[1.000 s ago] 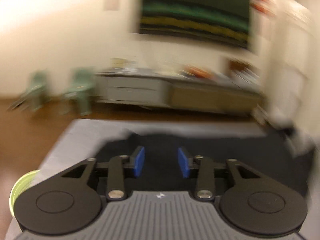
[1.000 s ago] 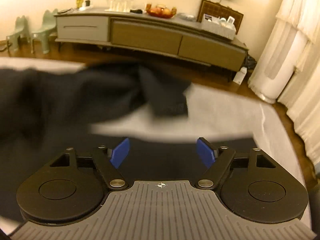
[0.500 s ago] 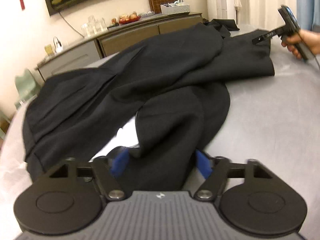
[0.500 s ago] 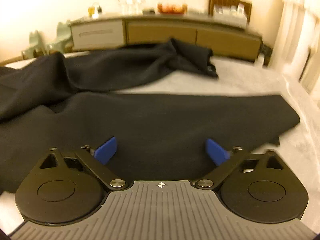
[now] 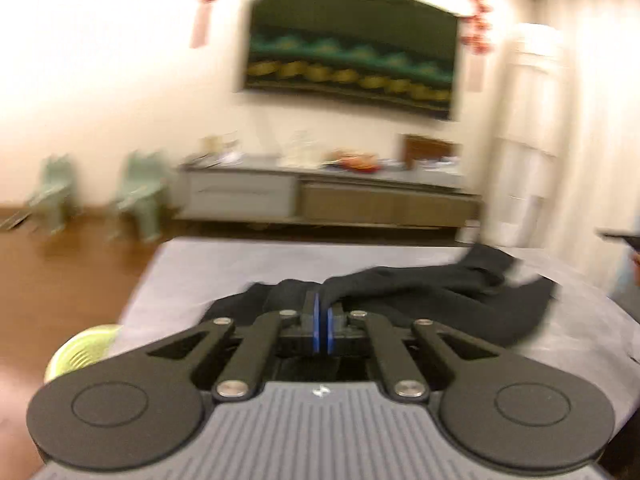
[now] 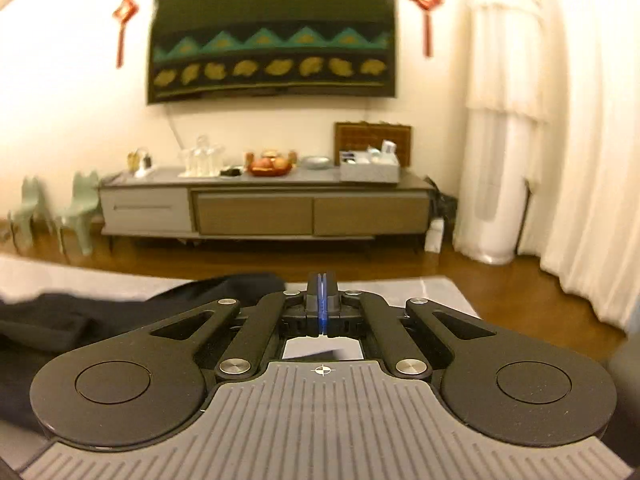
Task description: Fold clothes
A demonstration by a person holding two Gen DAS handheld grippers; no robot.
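Note:
A black garment [image 5: 432, 296] lies bunched on the grey table [image 5: 208, 268]. My left gripper [image 5: 321, 308] is shut, its blue pads pinching a fold of the black cloth, which stretches away to the right. In the right wrist view the same garment [image 6: 72, 320] lies to the left and runs under the gripper. My right gripper [image 6: 321, 296] is shut with its blue pads together; whether cloth is caught between them is hidden by the gripper body. The left view is motion-blurred.
A light green bowl [image 5: 80, 356] sits at the table's left edge. Beyond the table are a wooden floor, a low sideboard [image 6: 264, 208] with dishes and fruit, two small green chairs [image 6: 80, 208], a wall picture and white curtains [image 6: 592, 160].
Both grippers were open over the spread black garment half a second ago; now both are shut. Both cameras have tilted up toward the room, and the cloth is bunched.

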